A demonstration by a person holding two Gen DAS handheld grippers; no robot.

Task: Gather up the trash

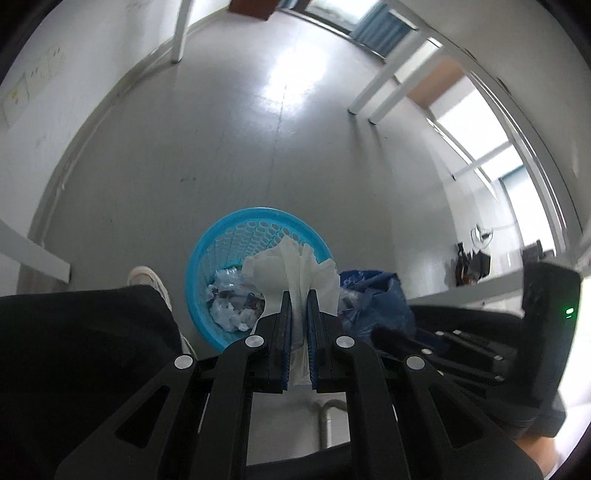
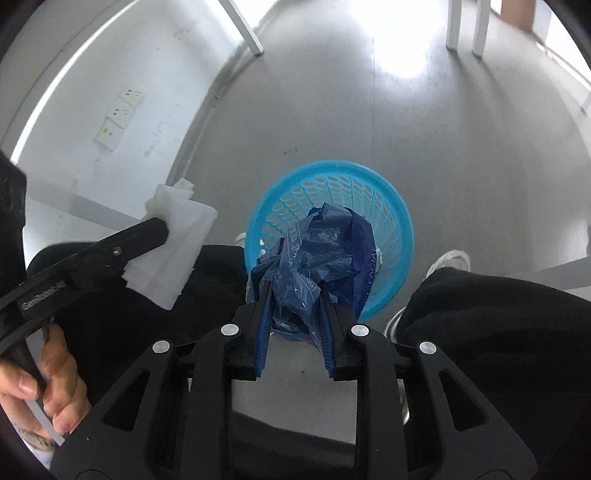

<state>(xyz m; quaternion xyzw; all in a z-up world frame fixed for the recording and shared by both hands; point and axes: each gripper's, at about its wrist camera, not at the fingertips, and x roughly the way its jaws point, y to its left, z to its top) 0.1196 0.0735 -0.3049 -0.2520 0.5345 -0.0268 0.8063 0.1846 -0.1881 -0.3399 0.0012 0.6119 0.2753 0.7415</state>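
Grey floor (image 1: pixel 229 155) spreads below white table legs (image 2: pixel 246 26), with a blue basket (image 1: pixel 236 229) standing between the person's shoes (image 1: pixel 146 277). Above it, the right gripper (image 2: pixel 295 295) pinches a crumpled blue plastic wrapper (image 2: pixel 314 258), and the left gripper (image 1: pixel 298 295) clamps a white tissue (image 1: pixel 291 266) over trash (image 1: pixel 231 306) inside.

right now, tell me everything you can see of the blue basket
The blue basket is a round, light blue plastic bin with a smooth rim and walls pierced by rows of oval holes. It stands upright on the grey floor, between the person's shoes. Crumpled white and clear trash lies at its bottom. The left gripper holds a white tissue and the right gripper a blue plastic wrapper above it.
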